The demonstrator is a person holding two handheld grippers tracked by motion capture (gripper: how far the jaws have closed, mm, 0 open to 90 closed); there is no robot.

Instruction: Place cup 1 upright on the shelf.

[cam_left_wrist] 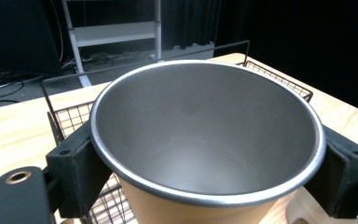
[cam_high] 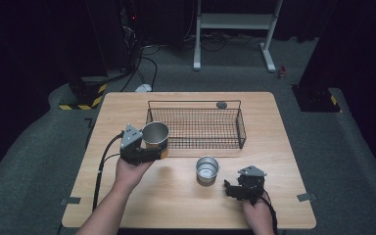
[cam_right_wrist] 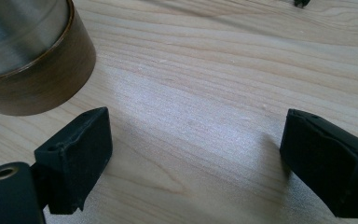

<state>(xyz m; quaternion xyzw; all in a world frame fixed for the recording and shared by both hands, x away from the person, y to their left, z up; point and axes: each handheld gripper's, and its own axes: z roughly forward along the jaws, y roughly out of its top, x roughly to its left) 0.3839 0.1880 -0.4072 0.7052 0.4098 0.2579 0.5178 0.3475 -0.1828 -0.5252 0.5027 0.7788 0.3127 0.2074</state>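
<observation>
A steel cup [cam_high: 155,133] with a tan base hangs just above the table at the front left corner of the wire basket [cam_high: 196,128]. My left gripper [cam_high: 152,152] is shut on it, one jaw on each side of its wall. In the left gripper view the cup [cam_left_wrist: 205,135] has nothing inside, and the fingers [cam_left_wrist: 77,168] press its rim over the basket [cam_left_wrist: 65,116]. A second steel cup [cam_high: 207,170] stands upright on the table in front of the basket. My right gripper [cam_high: 231,188] rests low to its right, open; the cup's base [cam_right_wrist: 32,70] shows beyond its left finger [cam_right_wrist: 74,158].
A small dark round object [cam_high: 221,104] sits at the basket's back rim. The wooden table [cam_high: 142,196] has bare room in front and to the left. Beyond it, a white frame stand [cam_high: 235,22] and cables [cam_high: 137,58] are on the floor.
</observation>
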